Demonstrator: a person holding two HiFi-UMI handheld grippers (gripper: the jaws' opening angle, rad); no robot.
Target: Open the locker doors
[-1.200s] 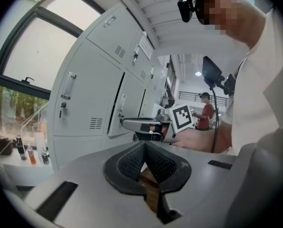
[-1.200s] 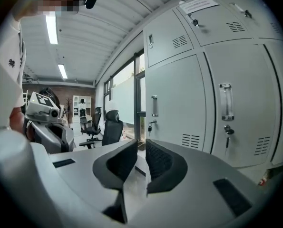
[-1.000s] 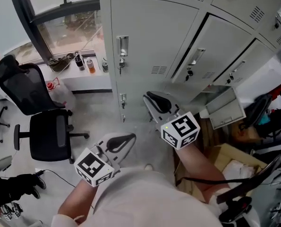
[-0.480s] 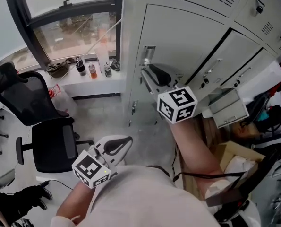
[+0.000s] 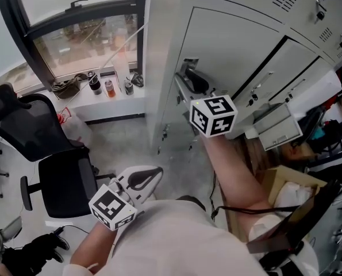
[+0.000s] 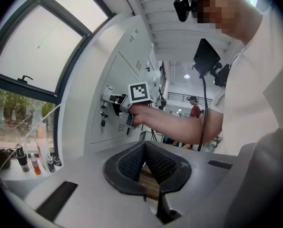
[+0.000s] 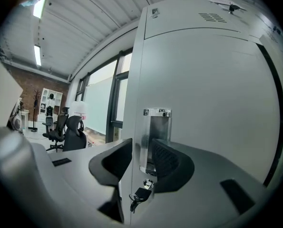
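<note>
At the leftmost locker door [image 5: 239,50], your right claw [image 7: 141,163] has come up from in front of the lower lockers to the chrome handle [image 7: 156,127]. Its jaws have just been opening and now stand partly apart, astride the handle and the door's edge, pressing on nothing. The door is shut, with its key [image 7: 140,194] hanging below. Your left claw [image 6: 146,163] sits low by your body, jaws together and empty. Closing on the handle looks like the next step.

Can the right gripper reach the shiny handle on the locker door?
Probably yes. The right gripper is right at the locker door. Its jaws have just been opening, and the handle already sits between them. Nothing seems to block the way.
</note>
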